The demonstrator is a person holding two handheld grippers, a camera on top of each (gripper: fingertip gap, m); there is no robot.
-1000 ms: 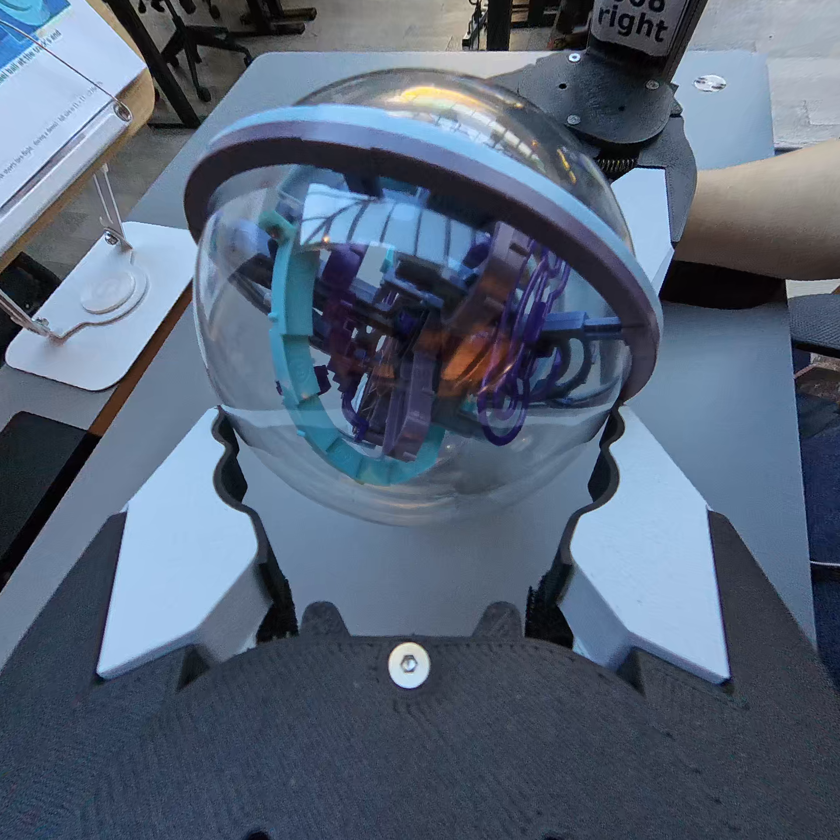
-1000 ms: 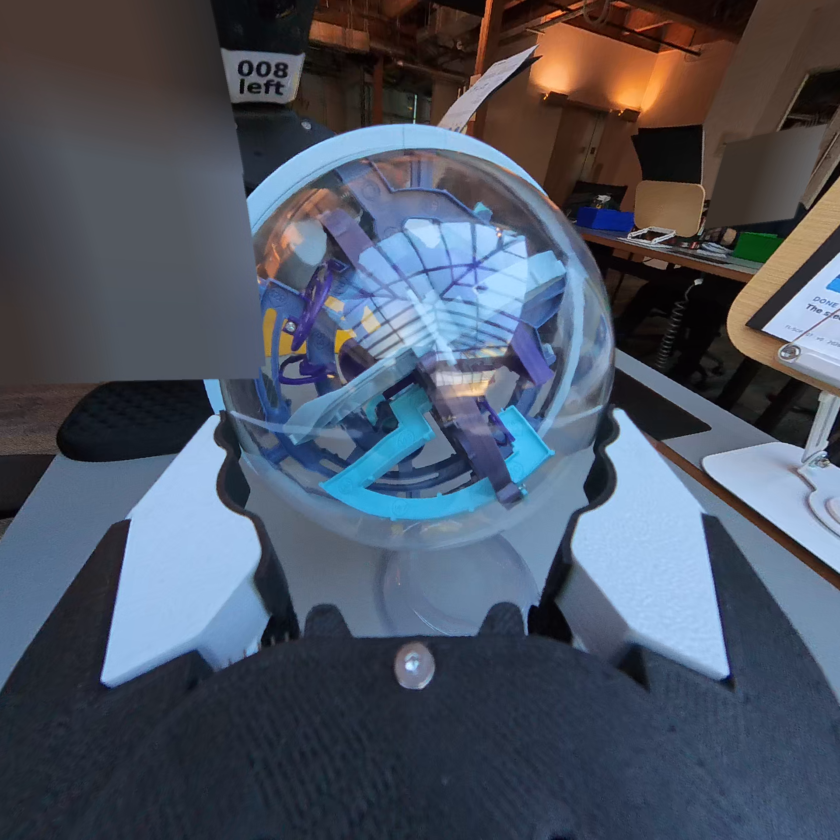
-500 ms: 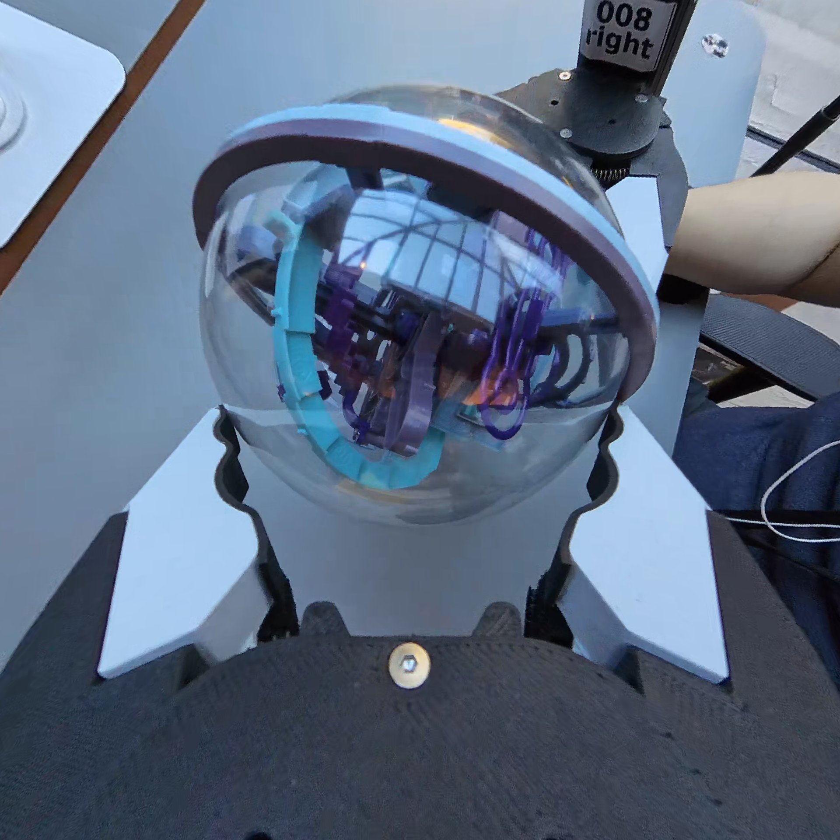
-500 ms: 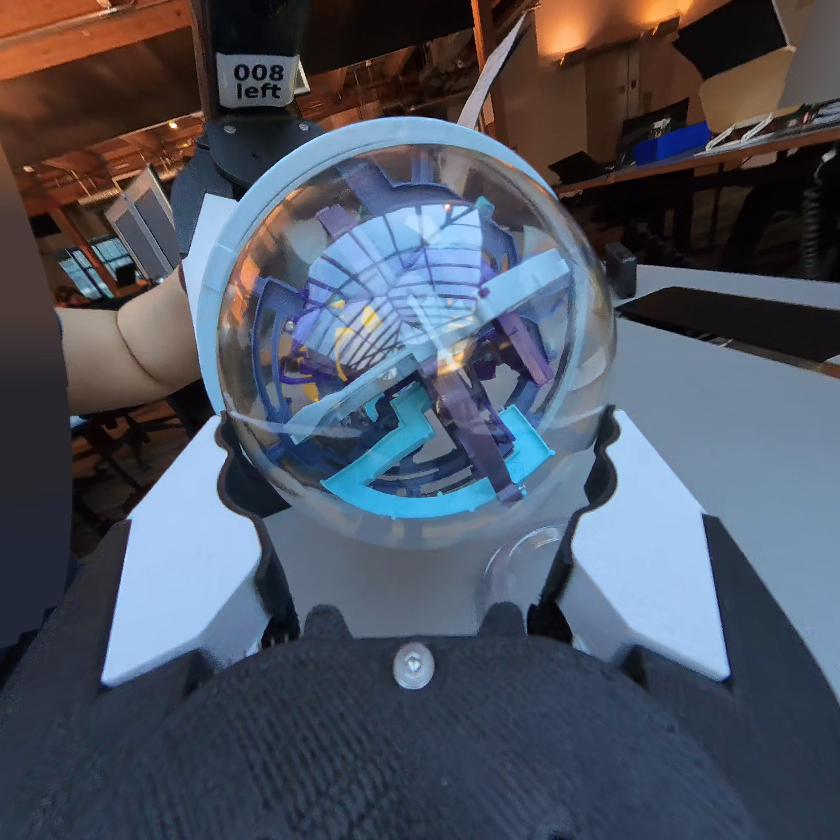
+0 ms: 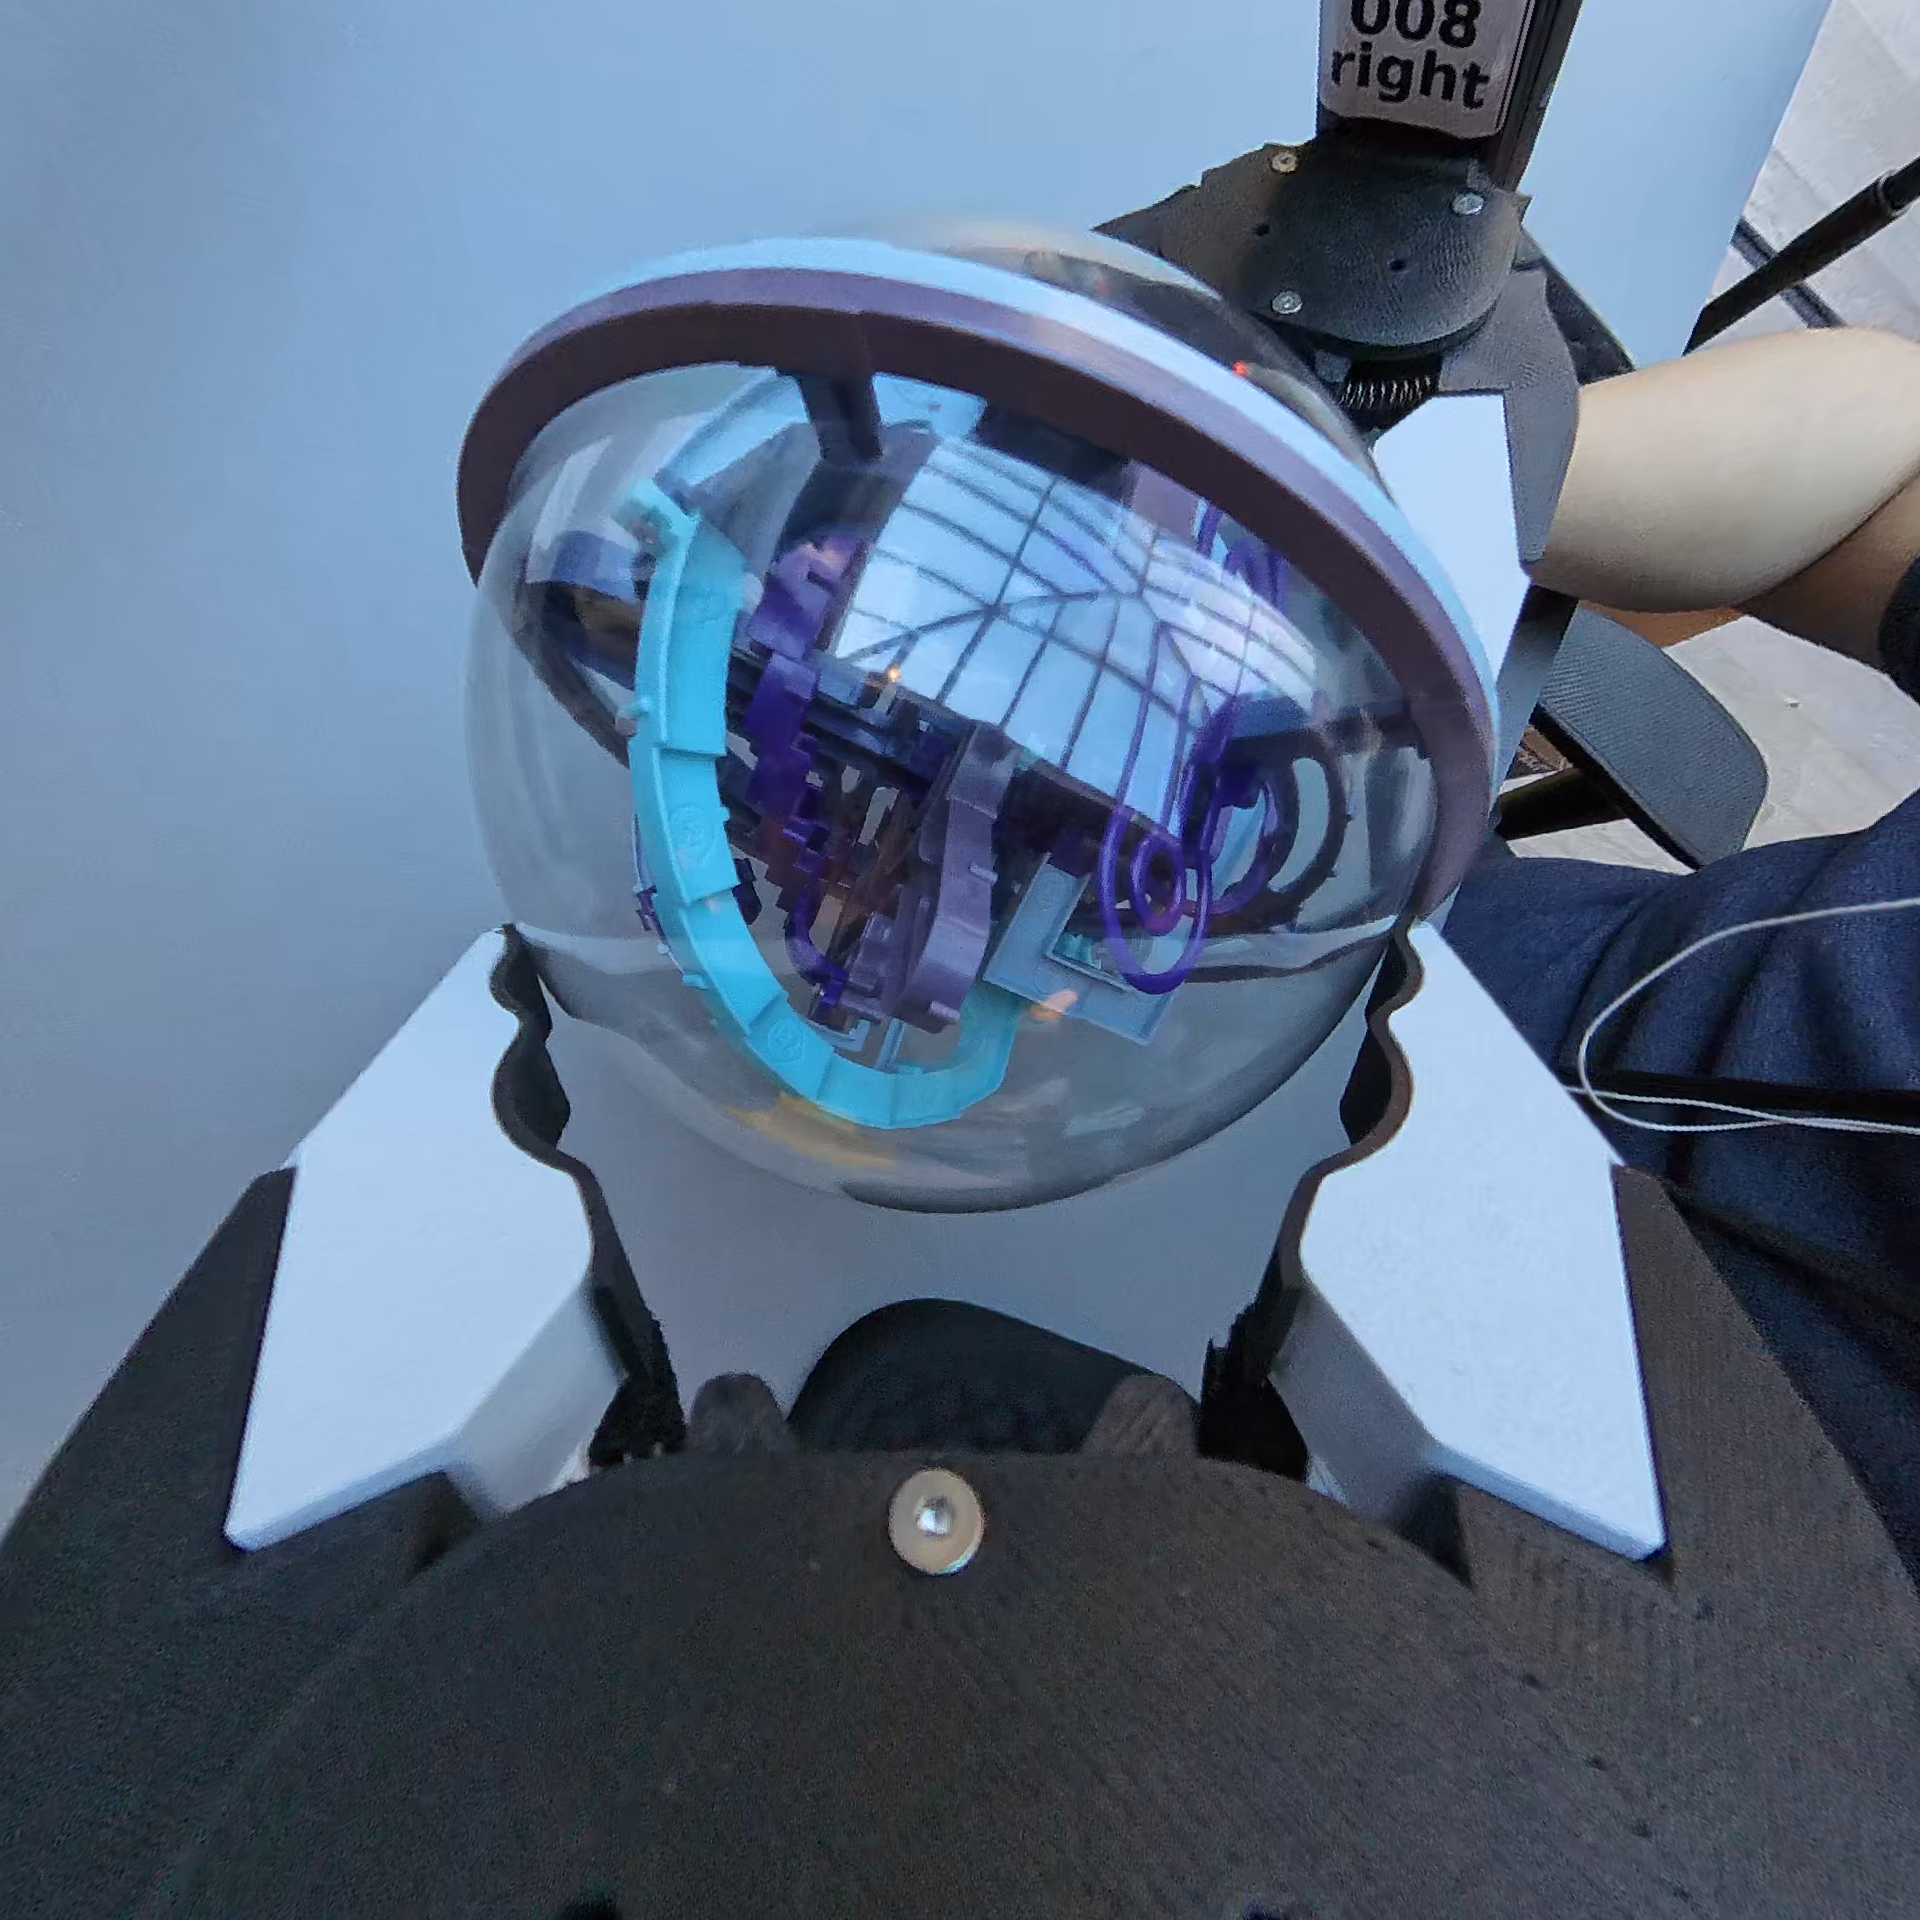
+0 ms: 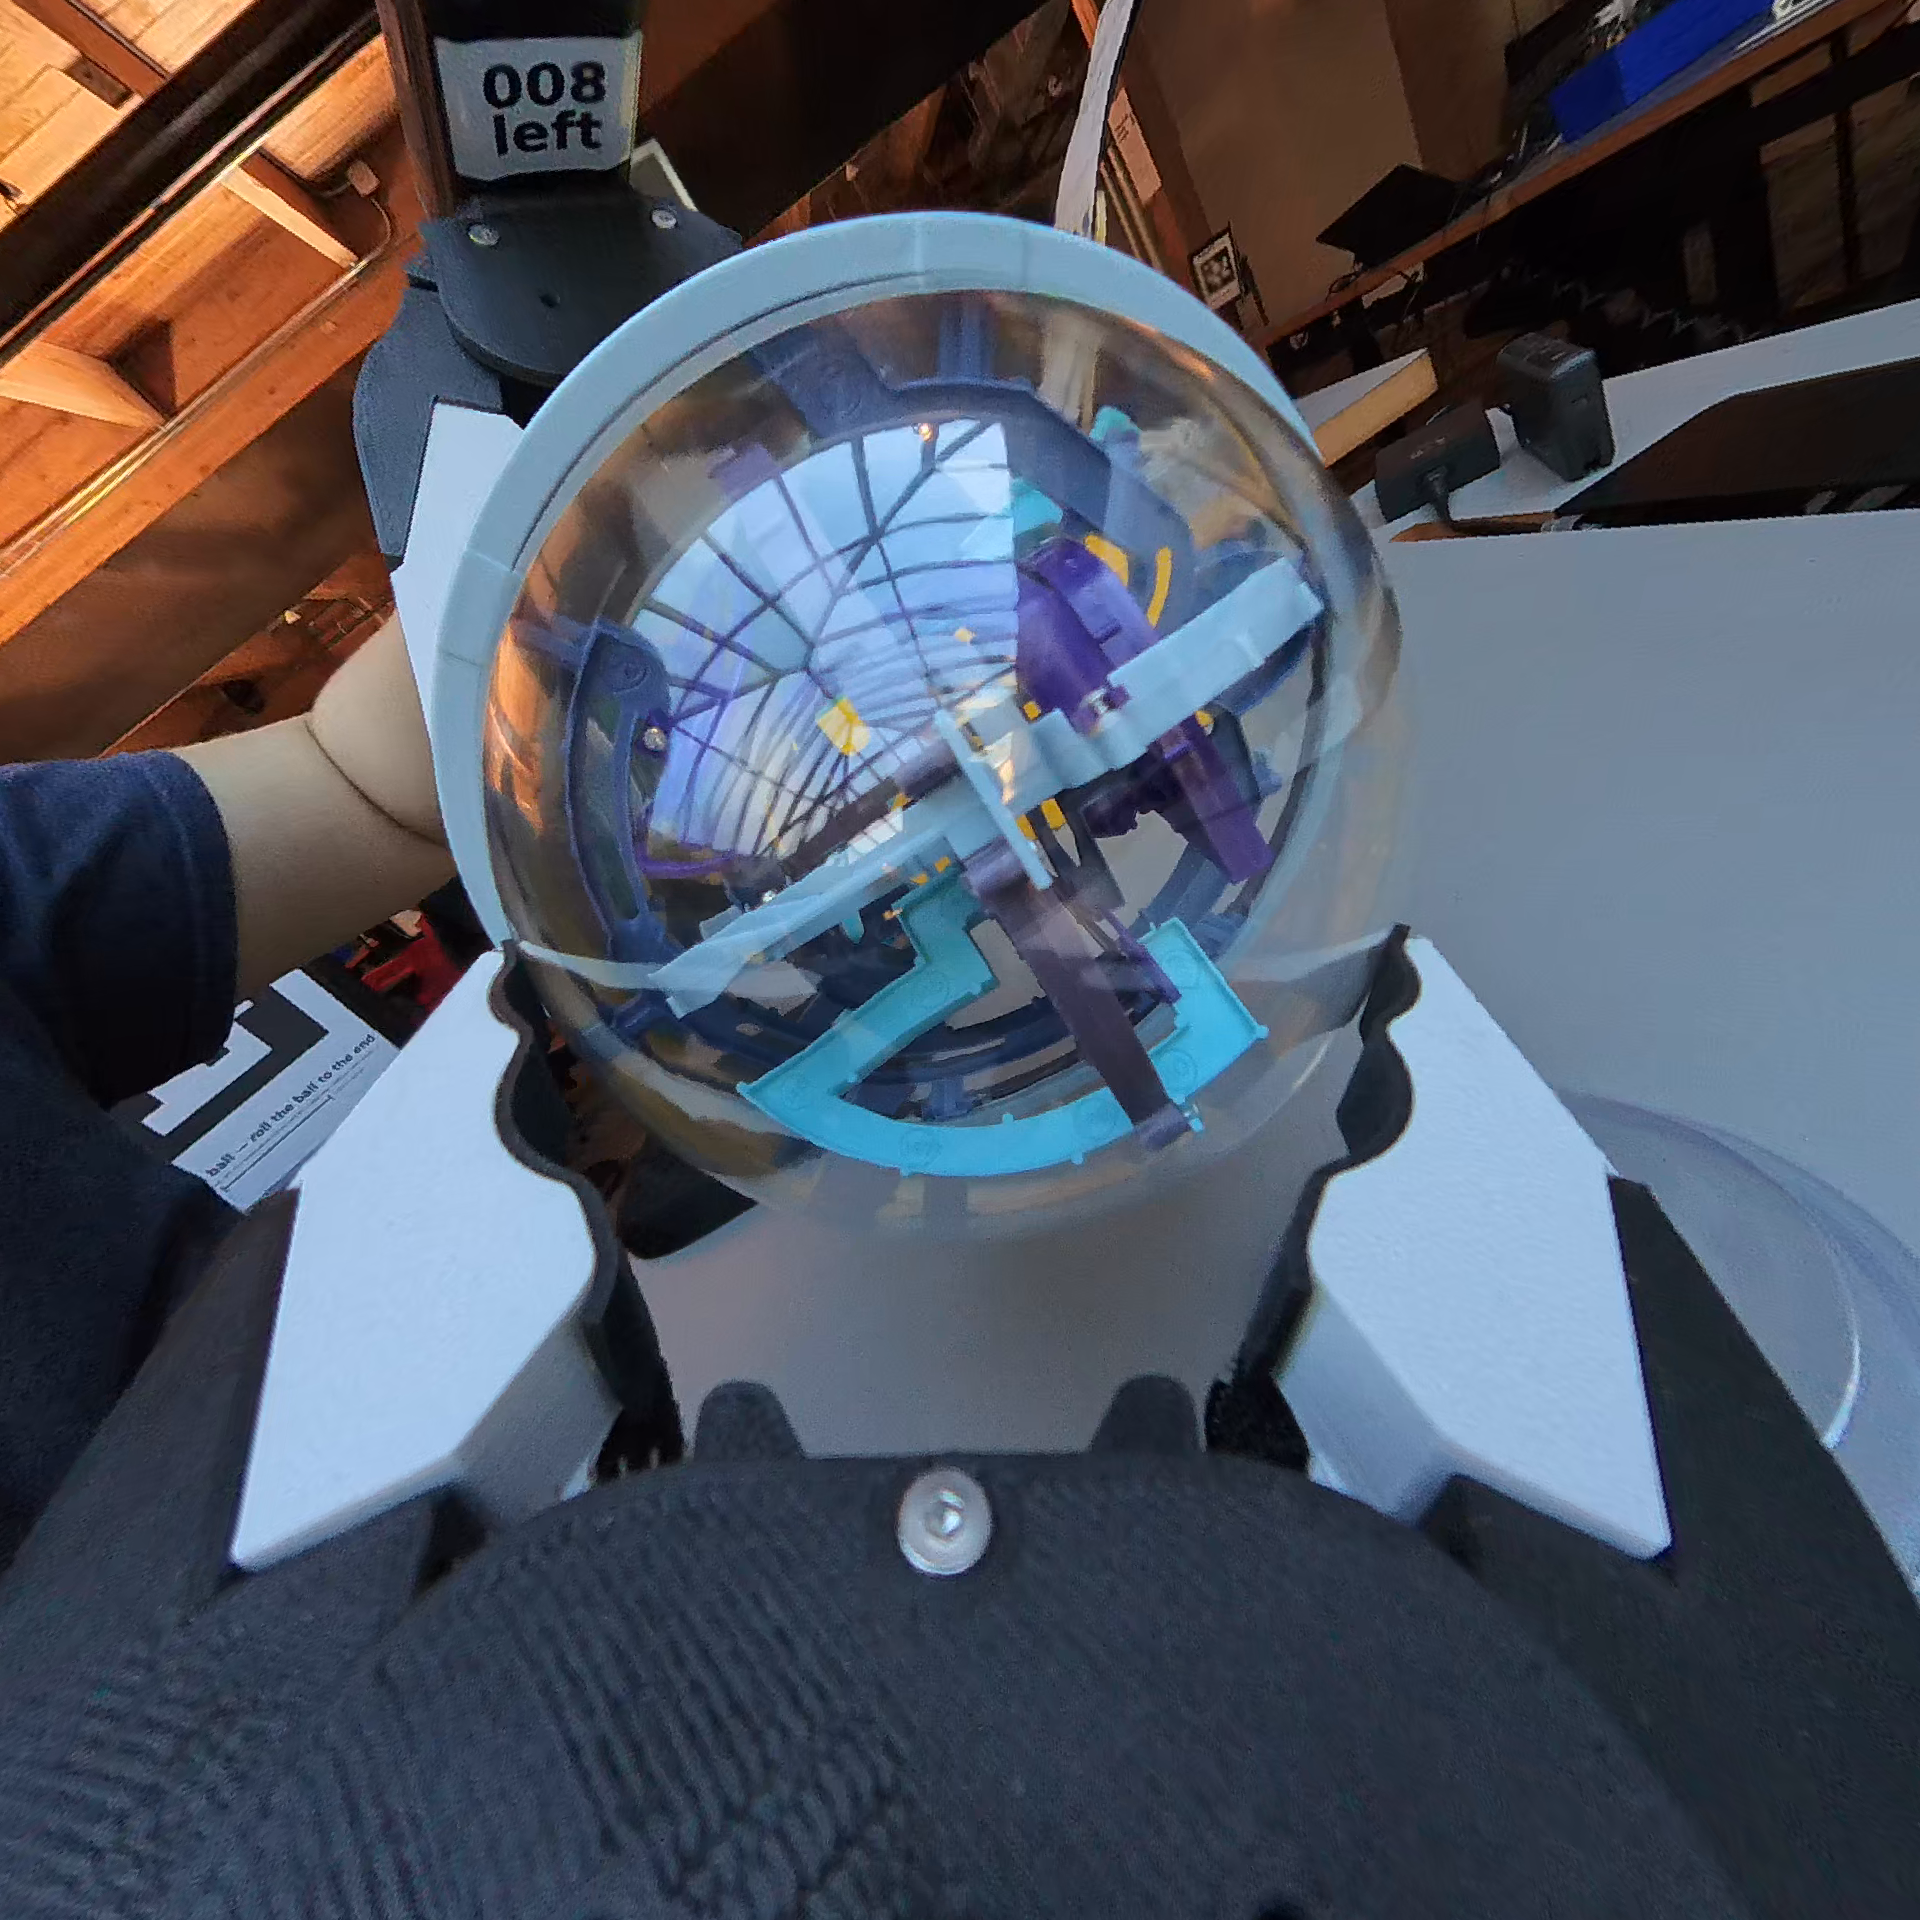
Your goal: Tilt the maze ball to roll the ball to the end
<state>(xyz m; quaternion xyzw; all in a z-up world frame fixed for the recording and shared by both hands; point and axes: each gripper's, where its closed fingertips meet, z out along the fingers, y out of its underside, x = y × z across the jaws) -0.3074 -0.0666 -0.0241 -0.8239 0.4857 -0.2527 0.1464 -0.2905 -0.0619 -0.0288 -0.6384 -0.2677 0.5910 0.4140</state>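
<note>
From the left wrist view, I see my left gripper (image 5: 956,1049) with its jaws spread wide around the lower half of the maze ball (image 5: 966,727), the white fingers (image 5: 416,1226) pressing the clear shell from both sides, so the sphere is held off the grey table (image 5: 229,416) that fills the space behind and left of it. The ball's purple-and-pale-blue ring (image 5: 1039,332) runs tilted across its upper part. Inside the ball a turquoise curved track (image 5: 707,831) sits at the left and purple loops (image 5: 1174,883) at the right. Beyond the ball, at its upper right, the right gripper (image 5: 1382,260) meets the far side, and a bare forearm (image 5: 1714,468) extends to the right of it.

From the right wrist view, my right gripper (image 6: 951,1049) likewise has its jaws wide, clasping the maze ball (image 6: 935,727) near its bottom. The pale ring (image 6: 831,260) arcs over the ball's top and left. A turquoise track (image 6: 935,1132) lies low inside. Behind the ball, upper left, stands the left gripper (image 6: 540,270). To the ball's lower right a clear dome-shaped stand (image 6: 1745,1299) rests on the table (image 6: 1662,779). I cannot make out the small ball inside for certain.
</note>
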